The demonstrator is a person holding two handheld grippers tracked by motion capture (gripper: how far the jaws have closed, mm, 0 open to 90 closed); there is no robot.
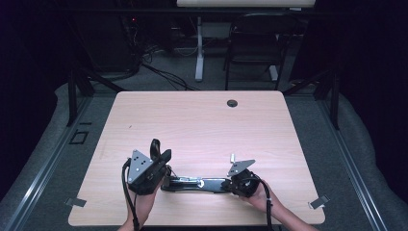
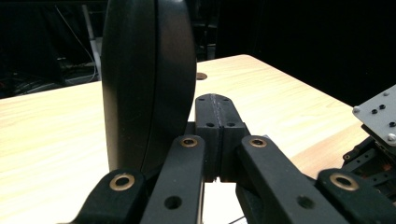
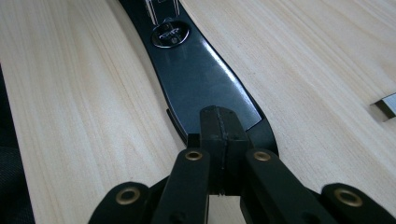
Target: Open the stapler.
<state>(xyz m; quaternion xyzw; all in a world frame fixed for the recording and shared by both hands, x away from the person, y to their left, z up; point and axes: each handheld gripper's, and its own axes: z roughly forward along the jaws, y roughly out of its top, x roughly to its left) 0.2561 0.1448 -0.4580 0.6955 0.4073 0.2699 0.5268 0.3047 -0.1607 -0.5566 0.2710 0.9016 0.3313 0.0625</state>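
Observation:
A long glossy black band (image 1: 192, 184) with a chrome section lies flat near the table's front edge, between the two hands. Its left end carries a black oval pad (image 1: 155, 148) that stands upright. My left gripper (image 1: 166, 155) is just right of that pad, jaws shut with nothing between them; in the left gripper view the pad (image 2: 144, 84) rises beside the left gripper (image 2: 215, 105). My right gripper (image 1: 225, 184) points left along the band. Seen from the right gripper view, the right gripper (image 3: 219, 116) is shut over the near end of the band (image 3: 201, 79), which bears a round emblem (image 3: 171, 33).
The wooden table (image 1: 202, 120) has a round cable hole (image 1: 232, 103) near its far edge. A black chair (image 1: 255, 43) and a white desk leg (image 1: 198, 48) stand beyond it. A small silver piece (image 3: 385, 105) lies on the wood to the band's right.

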